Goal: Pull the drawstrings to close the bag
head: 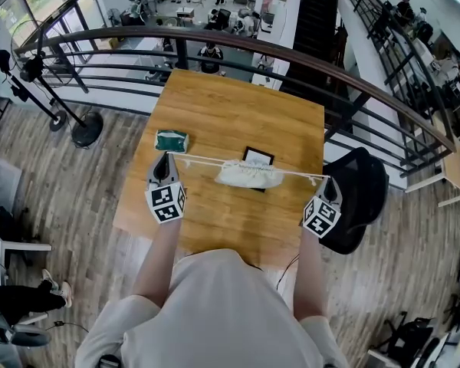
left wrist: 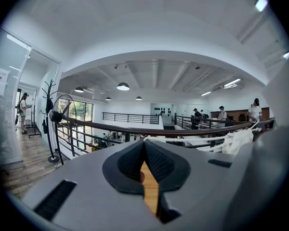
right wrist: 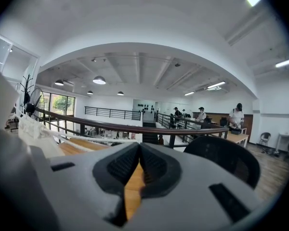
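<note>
Mezzanine floor with a curved railing (head: pixel 215 41); a wooden table (head: pixel 238 113) stands against it.

Head view: the white bag (head: pixel 249 175) lies near the middle of the table, its mouth gathered. The left drawstring (head: pixel 203 159) and the right drawstring (head: pixel 299 175) run out from it, each in a taut line, to one gripper apiece. The left gripper (head: pixel 167 156) is over the table's left part. The right gripper (head: pixel 326 181) is at the right edge, next to a black chair (head: pixel 360 198). A green pouch (head: pixel 171 140) lies just beyond the left gripper. A black square item (head: pixel 258 156) sits behind the bag and touches it. Neither gripper view shows these two items.

Left gripper view: the jaws are pressed together, and the cord (left wrist: pixel 184 138) leaves their tip toward the bag (left wrist: pixel 238 139) at the right edge. So the left gripper (left wrist: pixel 144 144) is clamped on its drawstring. A floor fan (left wrist: pixel 58 114) stands to the left.

Right gripper view: the jaws of the right gripper (right wrist: pixel 138 147) meet at the tip, clenched on the cord (right wrist: pixel 90 138). That cord leads left to the bag (right wrist: pixel 31 126). The chair back (right wrist: pixel 226 158) is close on the right.
</note>
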